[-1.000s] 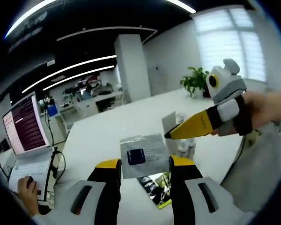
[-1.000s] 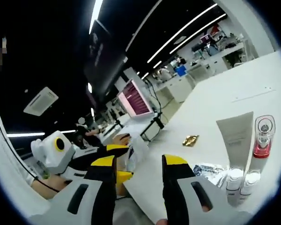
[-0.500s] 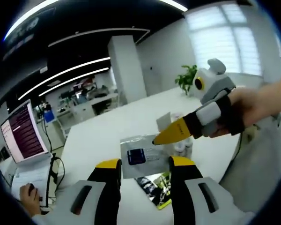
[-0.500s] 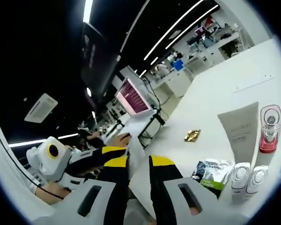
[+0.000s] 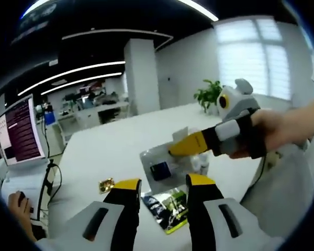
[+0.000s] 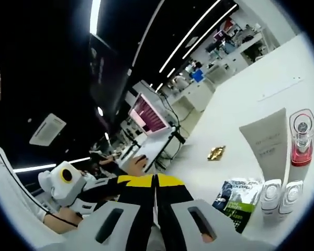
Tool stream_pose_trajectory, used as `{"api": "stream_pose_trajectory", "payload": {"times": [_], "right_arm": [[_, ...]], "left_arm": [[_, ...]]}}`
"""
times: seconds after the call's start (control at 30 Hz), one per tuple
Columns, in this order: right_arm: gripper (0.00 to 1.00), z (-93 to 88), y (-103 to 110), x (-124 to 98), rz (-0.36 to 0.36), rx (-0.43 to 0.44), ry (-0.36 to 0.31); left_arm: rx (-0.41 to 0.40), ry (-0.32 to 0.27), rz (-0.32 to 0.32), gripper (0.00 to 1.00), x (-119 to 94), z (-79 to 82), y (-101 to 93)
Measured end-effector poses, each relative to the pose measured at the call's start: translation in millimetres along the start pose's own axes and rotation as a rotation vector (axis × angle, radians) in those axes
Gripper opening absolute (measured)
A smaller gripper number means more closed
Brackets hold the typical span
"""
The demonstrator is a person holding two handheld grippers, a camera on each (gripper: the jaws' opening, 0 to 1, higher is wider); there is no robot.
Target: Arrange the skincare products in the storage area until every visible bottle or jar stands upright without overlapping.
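Mid-transfer of a flat silver sachet [image 5: 159, 166], by the look of it; held up off the white table [image 5: 94, 157] between the two tools, face toward the left gripper view, its long axis running up and down that view with a slight lean and its dark blue label near the middle; right gripper [image 5: 174, 149] pinched on its upper right corner, yellow jaws pressed together with no gap in the right gripper view [image 6: 155, 181]; left gripper [image 5: 159, 184] with jaws parted wide below the sachet and gripping nothing. Standing upright on the table: a pale tube [image 6: 265, 146] on its cap, a red-capped bottle [image 6: 302, 137], two small white bottles [image 6: 282, 196] just beside each other; lying flat, a green-and-dark packet [image 6: 236, 194] near them and a small gold sachet [image 6: 216, 152] well apart. Next, probably: carry the silver sachet toward the upright group and set it down in a free spot, clear of the tube and not over the green packet; thin and limp, so unlikely to stand unaided.
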State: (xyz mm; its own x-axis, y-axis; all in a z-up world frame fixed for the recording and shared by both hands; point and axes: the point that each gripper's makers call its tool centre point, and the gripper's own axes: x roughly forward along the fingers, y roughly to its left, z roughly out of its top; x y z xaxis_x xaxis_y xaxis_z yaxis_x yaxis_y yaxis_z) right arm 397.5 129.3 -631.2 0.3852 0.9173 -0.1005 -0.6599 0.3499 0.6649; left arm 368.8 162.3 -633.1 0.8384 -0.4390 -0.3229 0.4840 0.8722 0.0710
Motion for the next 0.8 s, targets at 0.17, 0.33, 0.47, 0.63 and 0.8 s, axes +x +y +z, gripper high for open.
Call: {"api": "stream_pose_trajectory", "payload": {"times": [0.17, 0.33, 0.47, 0.63, 0.8], "right_arm": [[0.01, -5.9, 4, 2, 0.008, -0.008, 0.02], [0.01, -10.5, 12, 5, 0.019, -0.007, 0.024], [0.01, -11.1, 19, 8, 0.034, 0.009, 0.006], [0.01, -14.6, 23, 14, 0.045, 0.012, -0.001], [0.01, -24.4, 28, 22, 0.049, 0.014, 0.001]], "left_arm": [[-0.06, 0.028, -0.014, 0.37, 0, -10.2, 3.9], [-0.256, -0.015, -0.099, 0.39, -5, -12.7, 6.8], [-0.403, -0.01, -0.206, 0.37, -11, -19.4, 6.3], [-0.391, 0.021, -0.213, 0.32, -18, -32.0, 18.9], [-0.431, 0.02, -0.232, 0.15, -25, -37.9, 23.4]]}}
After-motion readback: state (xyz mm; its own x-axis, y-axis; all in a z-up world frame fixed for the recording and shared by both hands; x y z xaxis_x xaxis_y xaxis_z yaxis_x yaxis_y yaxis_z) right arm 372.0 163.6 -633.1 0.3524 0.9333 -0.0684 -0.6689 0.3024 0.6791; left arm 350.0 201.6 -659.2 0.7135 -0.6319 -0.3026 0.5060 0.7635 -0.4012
